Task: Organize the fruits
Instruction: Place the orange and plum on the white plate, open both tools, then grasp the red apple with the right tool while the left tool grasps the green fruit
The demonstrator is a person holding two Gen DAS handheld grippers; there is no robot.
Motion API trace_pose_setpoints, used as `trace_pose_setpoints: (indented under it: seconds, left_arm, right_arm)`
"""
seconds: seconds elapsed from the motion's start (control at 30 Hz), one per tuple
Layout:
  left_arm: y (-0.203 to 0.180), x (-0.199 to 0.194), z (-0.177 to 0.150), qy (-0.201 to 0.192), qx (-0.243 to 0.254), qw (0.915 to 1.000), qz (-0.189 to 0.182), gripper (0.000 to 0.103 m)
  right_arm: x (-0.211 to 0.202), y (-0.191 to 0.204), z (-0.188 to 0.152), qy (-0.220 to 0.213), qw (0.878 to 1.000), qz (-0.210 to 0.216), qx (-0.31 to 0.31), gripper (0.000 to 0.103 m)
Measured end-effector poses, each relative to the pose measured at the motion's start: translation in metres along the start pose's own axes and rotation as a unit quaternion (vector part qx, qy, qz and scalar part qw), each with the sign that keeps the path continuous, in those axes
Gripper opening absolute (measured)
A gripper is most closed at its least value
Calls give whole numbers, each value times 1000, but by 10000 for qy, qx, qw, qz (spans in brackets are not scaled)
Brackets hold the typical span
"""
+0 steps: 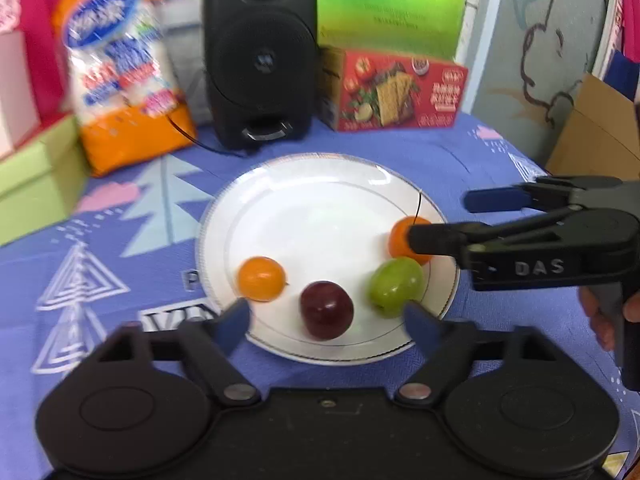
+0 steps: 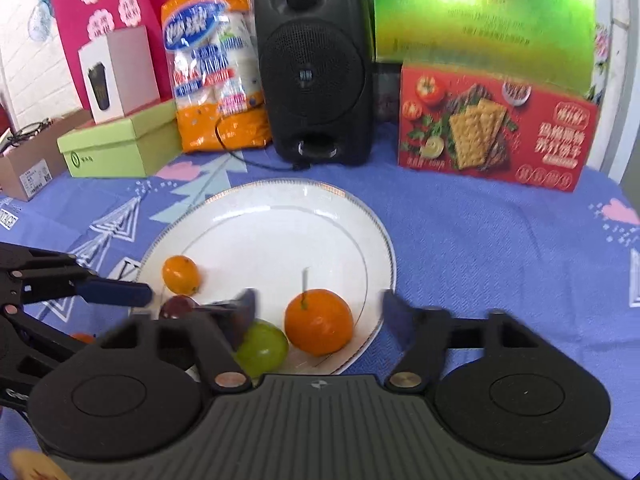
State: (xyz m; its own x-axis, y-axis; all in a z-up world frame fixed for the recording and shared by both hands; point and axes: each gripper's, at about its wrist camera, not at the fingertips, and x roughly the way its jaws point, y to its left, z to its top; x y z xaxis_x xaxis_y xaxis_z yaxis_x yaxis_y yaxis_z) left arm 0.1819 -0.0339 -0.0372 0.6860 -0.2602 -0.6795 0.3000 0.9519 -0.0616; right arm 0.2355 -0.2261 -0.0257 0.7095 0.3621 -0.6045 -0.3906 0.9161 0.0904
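Sitting on the bench under a blue patterned tablecloth (image 2: 480,248), a round white ceramic plate with a thin gold rim line (image 1: 304,200) holds four pieces of fruit. A small orange kumquat-like fruit (image 1: 261,278) lies at the plate's left side, a dark red plum (image 1: 326,309) near its front edge, a glossy green grape-like fruit (image 1: 396,286) just right of the plum, and a round orange tangerine with a thin stem (image 2: 318,320) at the plate's right side, touching or nearly touching the green fruit.

The left gripper (image 1: 326,320), black with blue fingertips, hangs over the plate's front edge with its fingers spread wide; the plum sits between them, and neither pad touches it. The right gripper (image 2: 318,312) is spread as well, its blue fingertips standing either side of the tangerine with gaps showing on both sides. In the left wrist view its black arm, marked "DAS", reaches in from the bench's right edge, with one finger passing in front of the tangerine.

Along the bench's back edge stand a black loudspeaker (image 2: 316,68), a red cracker box printed with tomatoes (image 2: 496,128) to its right, and an orange and white plastic snack bag (image 2: 218,68) to its left. A light green cardboard box (image 2: 120,144) sits at the back left corner with a white carton (image 2: 116,72) on top. A shiny green panel (image 2: 480,16) rises behind the cracker box.
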Motion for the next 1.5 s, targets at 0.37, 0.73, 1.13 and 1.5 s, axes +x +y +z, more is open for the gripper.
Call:
trace_pose_setpoints:
  seconds: [0.37, 0.73, 1.13, 1.5]
  left_arm:
    - [-5, -70, -24, -256, -285, 9989, 288, 103]
    - [8, -140, -45, -487, -419, 9951, 756, 103]
    - [8, -175, -62, -756, -268, 9946, 656, 103]
    - [6, -137, -93, -323, -556, 9974, 317, 103]
  right_arm:
    - [-68, 14, -22, -323, 9989, -317, 156, 103]
    - [-120, 48, -52, -479, 9977, -52, 472, 103]
    - [-126, 97, -74, -581, 9974, 315, 290, 103]
    - [-89, 111, -96, 30, 9988, 463, -147, 88]
